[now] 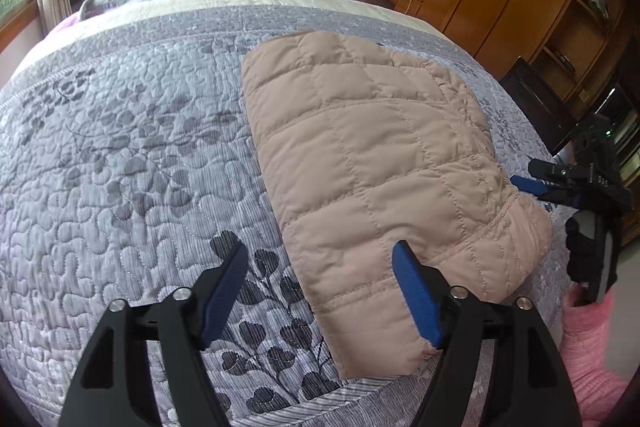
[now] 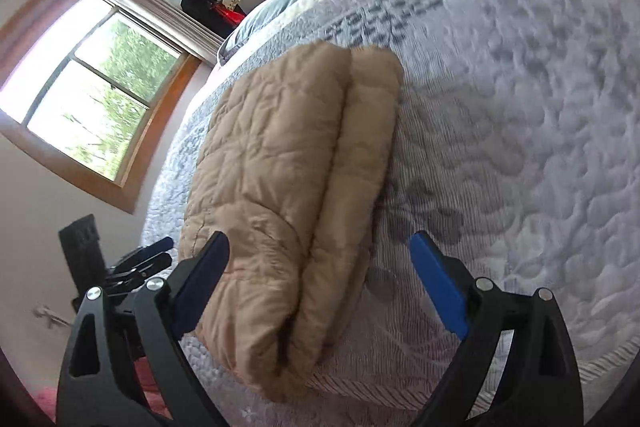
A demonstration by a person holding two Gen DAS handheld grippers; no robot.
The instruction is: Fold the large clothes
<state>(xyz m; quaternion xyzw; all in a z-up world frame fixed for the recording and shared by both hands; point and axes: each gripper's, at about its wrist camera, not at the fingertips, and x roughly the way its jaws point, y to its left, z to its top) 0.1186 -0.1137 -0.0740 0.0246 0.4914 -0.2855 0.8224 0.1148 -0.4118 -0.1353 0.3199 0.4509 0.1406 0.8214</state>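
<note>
Both fingers (image 1: 320,279) (image 2: 320,267) wide, seemingly empty.

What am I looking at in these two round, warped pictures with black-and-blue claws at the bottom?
Each picture comes from a fisheye camera mounted on a hand-held two-finger gripper; a person carries one in each hand. The left-hand view shows the left gripper open over the near end of a folded beige quilted jacket, its right finger over the jacket. The jacket lies on a bed's grey leaf-patterned quilt. The right gripper, seen in its own view, is also open, with the jacket's end between its fingers. Nothing is held.
</note>
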